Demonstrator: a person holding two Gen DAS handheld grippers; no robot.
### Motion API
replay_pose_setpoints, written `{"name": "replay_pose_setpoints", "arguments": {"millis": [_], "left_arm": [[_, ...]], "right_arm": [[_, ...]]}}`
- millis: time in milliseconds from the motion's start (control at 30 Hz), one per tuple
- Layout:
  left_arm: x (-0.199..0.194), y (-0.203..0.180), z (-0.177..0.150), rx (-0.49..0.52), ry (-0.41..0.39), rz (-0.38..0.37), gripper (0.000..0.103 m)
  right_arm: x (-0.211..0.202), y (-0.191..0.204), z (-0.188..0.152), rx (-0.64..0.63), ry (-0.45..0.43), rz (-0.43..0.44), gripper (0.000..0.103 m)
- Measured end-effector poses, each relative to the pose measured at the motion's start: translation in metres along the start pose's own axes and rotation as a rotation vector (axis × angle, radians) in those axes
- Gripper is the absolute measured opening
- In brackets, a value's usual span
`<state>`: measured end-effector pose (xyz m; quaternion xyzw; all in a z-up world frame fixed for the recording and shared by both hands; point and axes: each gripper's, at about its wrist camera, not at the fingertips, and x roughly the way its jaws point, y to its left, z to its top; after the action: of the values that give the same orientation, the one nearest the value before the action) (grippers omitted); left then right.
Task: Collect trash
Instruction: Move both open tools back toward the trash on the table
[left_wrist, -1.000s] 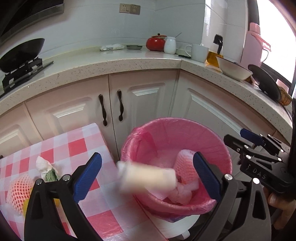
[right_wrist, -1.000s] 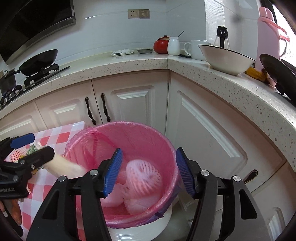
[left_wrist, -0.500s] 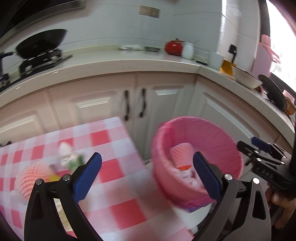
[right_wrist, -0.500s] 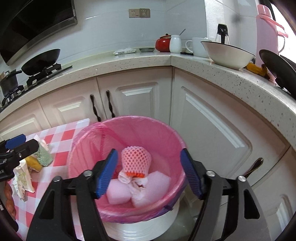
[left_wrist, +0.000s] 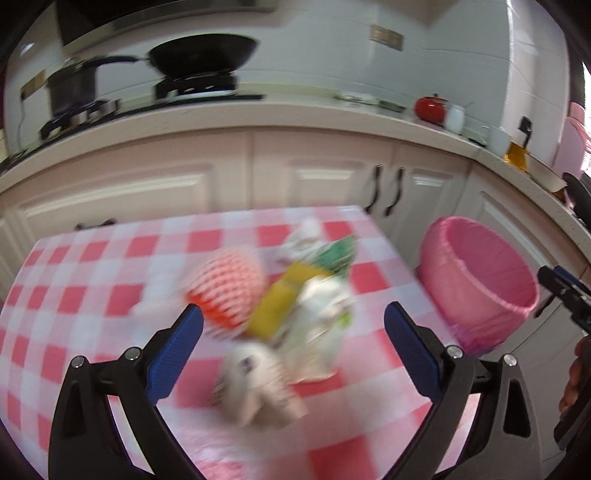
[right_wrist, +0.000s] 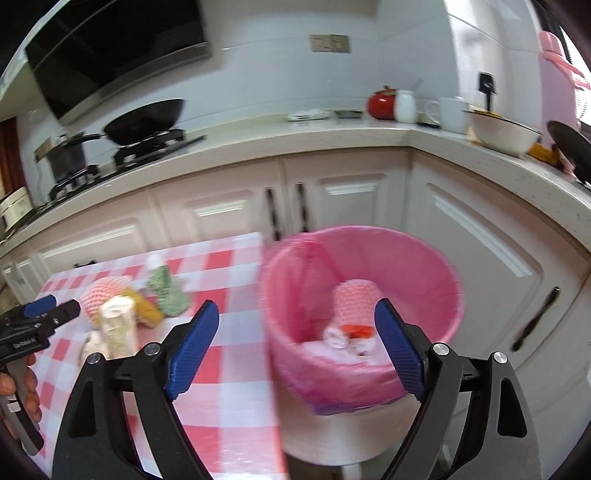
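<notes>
A: What is nearest to the left gripper?

B: Its blue pads stand wide apart with nothing pressed between them. Under them, on the red-and-white checked tablecloth, lies a blurred heap of trash: a pale crumpled wrapper closest, then a white and green bag, a yellow packet and a red foam net.

A: And the right gripper?

B: Also apart and holding nothing; its jaws have just been opening. It hangs over the near rim of the bin, which is lined with a pink bag and stands just beside the table's edge. Inside lie a pink foam net and some white scraps.

A: Can each see the other?

B: Yes. The left one shows at the left edge of the right view, a hand on its grip, near the heap.

A: Further back?

B: White cupboard doors, then the counter with a black wok on the stove, a red pot, a white mug and a bowl.
</notes>
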<state>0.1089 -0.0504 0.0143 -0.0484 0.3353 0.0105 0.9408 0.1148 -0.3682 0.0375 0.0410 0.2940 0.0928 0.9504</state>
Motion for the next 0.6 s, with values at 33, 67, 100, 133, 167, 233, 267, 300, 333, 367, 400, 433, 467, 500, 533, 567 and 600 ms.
{"name": "replay_pose_setpoints", "arguments": {"millis": [33,67,100,133,167,233,267,300,333,367,400,433,467,500,533,567,600], "left_arm": [[-0.003,0.008,-0.004,-0.011,0.004,0.008,0.095],[-0.004,0.017,-0.009,-0.021,0.008,0.015,0.095],[-0.006,0.027,-0.014,-0.033,0.015,0.023,0.095],[-0.007,0.036,-0.018,-0.043,0.022,0.030,0.095],[-0.007,0.041,-0.022,-0.049,0.027,0.033,0.095],[-0.008,0.052,-0.030,-0.060,0.037,0.043,0.094],[-0.008,0.056,-0.032,-0.066,0.042,0.044,0.093],[-0.007,0.060,-0.035,-0.072,0.048,0.044,0.093],[-0.007,0.062,-0.037,-0.077,0.053,0.044,0.093],[-0.005,0.065,-0.040,-0.083,0.059,0.040,0.092],[-0.004,0.066,-0.041,-0.086,0.064,0.037,0.091],[-0.002,0.066,-0.042,-0.089,0.069,0.033,0.091],[0.000,0.065,-0.043,-0.094,0.075,0.027,0.091],[0.002,0.064,-0.044,-0.099,0.081,0.019,0.091],[0.004,0.063,-0.045,-0.099,0.087,0.012,0.091],[0.006,0.062,-0.046,-0.097,0.090,0.009,0.091],[0.009,0.060,-0.047,-0.095,0.096,0.005,0.091]], "right_arm": [[0.000,0.005,-0.002,0.006,0.002,0.013,0.082],[0.001,0.012,-0.005,0.013,0.007,0.033,0.082],[0.003,0.018,-0.008,0.013,0.012,0.045,0.082],[0.005,0.027,-0.011,0.008,0.020,0.057,0.082],[0.006,0.032,-0.014,0.005,0.026,0.064,0.082],[0.009,0.046,-0.020,-0.004,0.041,0.085,0.082],[0.011,0.052,-0.022,-0.007,0.045,0.092,0.082],[0.012,0.057,-0.023,-0.009,0.049,0.096,0.082],[0.014,0.062,-0.025,-0.009,0.057,0.102,0.082],[0.016,0.066,-0.026,-0.011,0.063,0.107,0.082],[0.018,0.070,-0.028,-0.016,0.070,0.112,0.082],[0.020,0.074,-0.029,-0.020,0.074,0.113,0.082],[0.021,0.078,-0.030,-0.025,0.078,0.116,0.082],[0.022,0.081,-0.031,-0.028,0.082,0.121,0.082],[0.023,0.082,-0.031,-0.029,0.084,0.123,0.082],[0.024,0.084,-0.031,-0.030,0.087,0.124,0.082],[0.025,0.085,-0.031,-0.030,0.090,0.126,0.082]]}}
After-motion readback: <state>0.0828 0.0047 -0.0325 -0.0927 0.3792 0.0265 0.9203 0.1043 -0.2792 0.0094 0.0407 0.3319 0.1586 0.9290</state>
